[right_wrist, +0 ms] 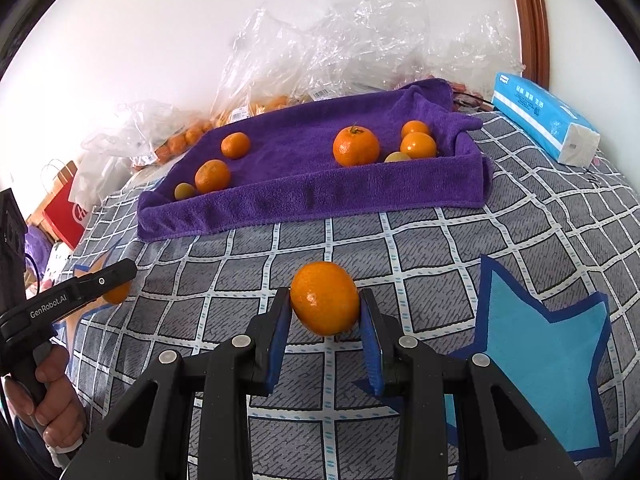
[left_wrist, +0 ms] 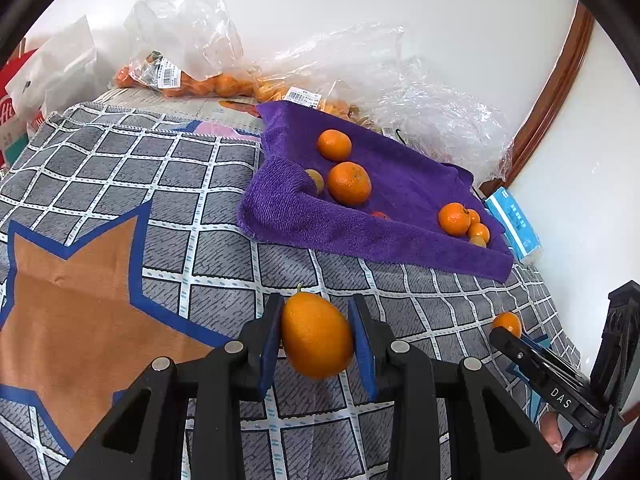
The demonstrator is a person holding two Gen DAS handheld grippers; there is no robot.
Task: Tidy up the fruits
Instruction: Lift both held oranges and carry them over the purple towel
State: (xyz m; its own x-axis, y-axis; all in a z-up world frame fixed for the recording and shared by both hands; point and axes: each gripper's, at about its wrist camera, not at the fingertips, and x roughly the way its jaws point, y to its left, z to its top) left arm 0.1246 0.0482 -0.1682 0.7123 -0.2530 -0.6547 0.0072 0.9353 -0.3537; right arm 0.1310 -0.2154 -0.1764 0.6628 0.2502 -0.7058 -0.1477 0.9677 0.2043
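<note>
Your left gripper (left_wrist: 317, 338) is clamped on an oval orange fruit (left_wrist: 317, 334), both blue pads pressing its sides, lifted clear of the cloth. Seen from the right wrist view, that same tool's side arm reads "GenRobot.AI", and your hand (right_wrist: 52, 392) wraps the handle.

Your right gripper (right_wrist: 325, 312) is likewise closed on a rounder orange citrus (right_wrist: 325, 298), pads tight on both flanks. From the left wrist view its arm reads "DAS".

Under both tools: a quilted bedspread (left_wrist: 160, 184), grey squares with white dotted grid lines, a brown star with a blue outline on the left and a light blue star (right_wrist: 540, 344) on the right.

Behind it, a purple terry towel (right_wrist: 304, 196), fuzzy, with raised folded edges like a shallow tray. In it, left cluster: two mandarins (right_wrist: 213, 176) and a small yellowish fruit (right_wrist: 184, 191). Right cluster: a stemmed mandarin (right_wrist: 356, 147), two smaller ones and one pale yellow fruit beside them.

Back left, crinkled clear plastic bags (left_wrist: 188, 32) with more orange fruit and white barcode labels; the print is too small to read. Far left, a red paper bag (right_wrist: 66, 208) with white lettering, partly hidden.

Far right, a blue and white tissue pack (right_wrist: 544, 120), soft rectangular, with printed characters I can't make out.
</note>
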